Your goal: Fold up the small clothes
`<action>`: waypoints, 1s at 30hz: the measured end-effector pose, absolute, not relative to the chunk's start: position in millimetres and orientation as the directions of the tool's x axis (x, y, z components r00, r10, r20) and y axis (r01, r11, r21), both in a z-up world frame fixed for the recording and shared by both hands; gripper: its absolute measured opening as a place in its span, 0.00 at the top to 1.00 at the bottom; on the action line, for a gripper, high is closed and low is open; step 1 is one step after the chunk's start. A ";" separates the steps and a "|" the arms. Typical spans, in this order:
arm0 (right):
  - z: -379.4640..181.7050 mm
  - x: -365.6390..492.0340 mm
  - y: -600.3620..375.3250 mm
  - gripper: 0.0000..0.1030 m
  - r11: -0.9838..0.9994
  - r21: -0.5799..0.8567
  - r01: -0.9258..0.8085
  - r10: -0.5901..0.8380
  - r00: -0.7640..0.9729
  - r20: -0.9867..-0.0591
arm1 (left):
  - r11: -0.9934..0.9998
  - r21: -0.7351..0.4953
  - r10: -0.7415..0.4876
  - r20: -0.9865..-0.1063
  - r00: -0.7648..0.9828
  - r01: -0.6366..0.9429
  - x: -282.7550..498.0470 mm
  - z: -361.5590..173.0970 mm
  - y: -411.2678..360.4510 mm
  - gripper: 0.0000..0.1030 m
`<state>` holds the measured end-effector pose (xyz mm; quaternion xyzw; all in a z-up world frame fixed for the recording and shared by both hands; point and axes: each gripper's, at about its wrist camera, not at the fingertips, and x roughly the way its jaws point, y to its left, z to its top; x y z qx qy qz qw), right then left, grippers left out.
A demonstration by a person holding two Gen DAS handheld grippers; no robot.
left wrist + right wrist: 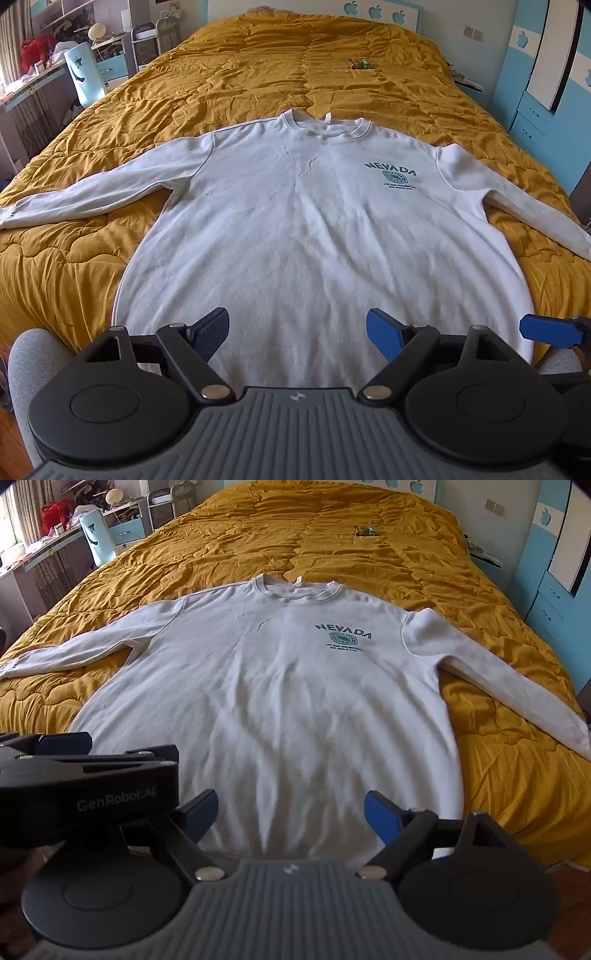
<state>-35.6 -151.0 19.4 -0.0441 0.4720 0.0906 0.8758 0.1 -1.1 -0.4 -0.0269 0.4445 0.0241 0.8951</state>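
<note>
A white long-sleeved sweatshirt (314, 229) (273, 701) with a green "NEVADA" print lies flat and face up on the yellow quilt, collar far, hem near, both sleeves spread out to the sides. My left gripper (297, 338) hovers open above the hem, nothing between its blue pads. My right gripper (290, 818) is also open over the hem, a little to the right of the left one, and holds nothing. One of the right gripper's blue fingers (546, 332) shows at the right edge of the left wrist view; the left gripper's black body (85, 771) fills the left of the right wrist view.
The yellow quilt (258, 74) (498, 775) covers a wide bed. A small colourful packet (360, 63) (365, 530) lies far up the bed. A desk with clutter and a light blue chair (83, 72) stand at the left; blue drawers (532, 122) at the right.
</note>
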 end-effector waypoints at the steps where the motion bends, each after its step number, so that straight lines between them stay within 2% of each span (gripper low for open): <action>1: 19.6 -36.2 -151.0 0.20 0.980 0.005 -0.199 0.112 0.534 -0.838 | 0.998 -0.022 0.021 -0.797 0.604 -0.063 -0.2 -0.7 -0.8 0.06; 3: 20.7 -38.7 -151.8 0.20 0.981 0.012 -0.195 0.116 0.530 -0.840 | 0.997 -0.032 0.012 -0.809 0.588 -0.064 2.7 -2.9 2.3 0.10; 8: 19.1 -35.9 -151.7 0.20 0.980 0.063 -0.191 0.152 0.497 -0.854 | 0.997 -0.054 -0.004 -0.797 0.604 -0.064 -1.6 -1.7 2.0 0.10; 30: 13.5 -41.8 -149.1 0.20 0.977 0.069 -0.199 0.161 0.489 -0.857 | 0.997 -0.040 0.005 -0.807 0.590 -0.064 -7.6 -0.9 2.5 0.10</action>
